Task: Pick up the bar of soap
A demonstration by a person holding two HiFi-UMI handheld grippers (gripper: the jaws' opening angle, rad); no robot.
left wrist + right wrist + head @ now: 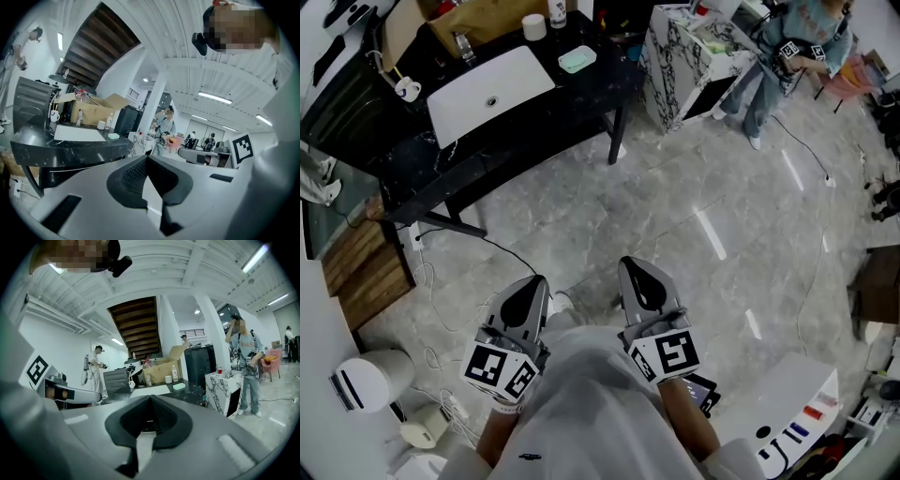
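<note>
The pale green bar of soap (577,59) lies on the black marble table (581,103), right of the white sink basin (492,91). It appears small and far off in the left gripper view (113,136) and the right gripper view (178,386). My left gripper (536,281) and right gripper (630,264) hang side by side over the grey floor, well short of the table, both pointing toward it. Each one's jaws are shut with nothing between them, as the gripper views confirm for the left gripper (147,157) and right gripper (150,398).
A cardboard box (487,19), a white cup (533,26) and a bottle stand at the table's back. A marble-patterned cabinet (689,56) is to its right, with a person (787,56) beyond. Cables (502,248) trail across the floor; a white round device (366,380) sits lower left.
</note>
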